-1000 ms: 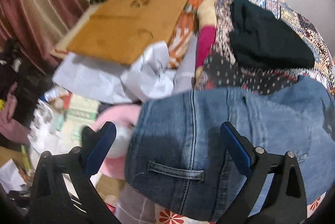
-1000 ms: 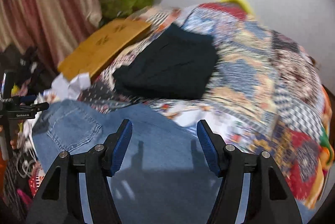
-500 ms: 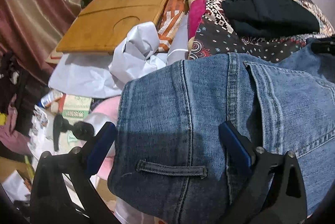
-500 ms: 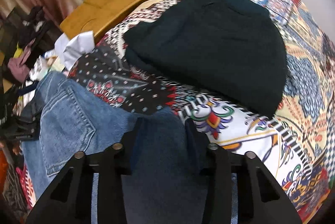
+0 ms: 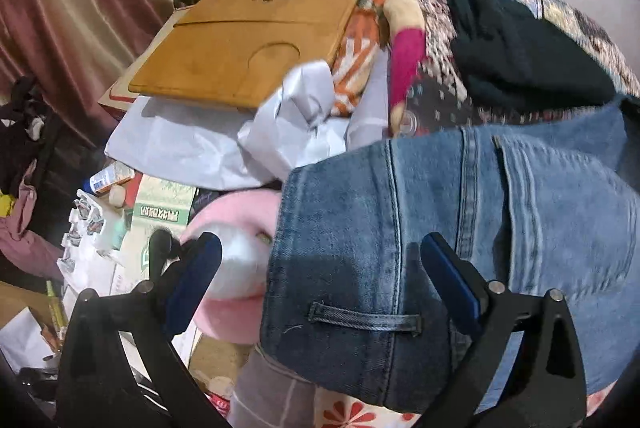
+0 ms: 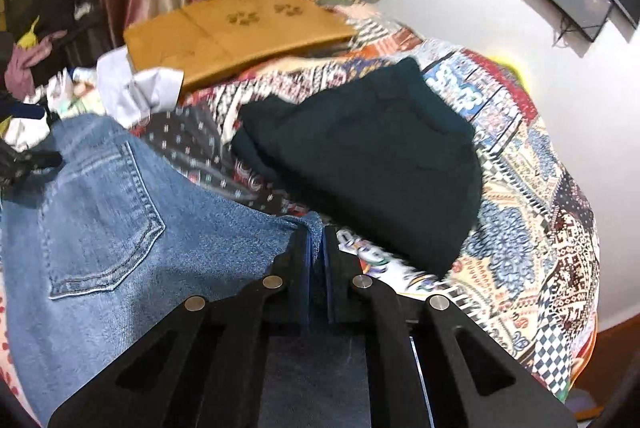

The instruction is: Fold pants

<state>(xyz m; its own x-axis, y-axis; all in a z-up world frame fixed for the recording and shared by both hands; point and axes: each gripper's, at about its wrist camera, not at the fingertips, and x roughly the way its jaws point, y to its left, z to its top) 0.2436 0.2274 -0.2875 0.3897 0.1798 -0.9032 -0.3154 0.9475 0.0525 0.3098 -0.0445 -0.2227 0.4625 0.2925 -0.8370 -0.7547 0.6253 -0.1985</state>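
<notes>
right wrist view shows the patterned quilt (image 6: 532, 164) covering the bed, and on it the blue jeans (image 6: 120, 212) lie spread with a back pocket facing up, beside a dark folded garment (image 6: 360, 156) that sits further in. judging from this, the fold is at an early stage: the jeans look laid out at the waist end, the legs are out of sight, and no finished fold shows yet. the right gripper (image 6: 318, 248) points forward and slightly down over the denim, its 2 fingers pressed nearly together on an edge of the jeans near the dark garment. in the left wrist view the left gripper (image 5: 320, 272) hangs above the waistband corner of the jeans (image 5: 400, 248), near a belt loop (image 5: 364, 316), its 2 fingers spread wide with nothing between them. the wooden lap tray (image 5: 256, 32) lies well apart.
</notes>
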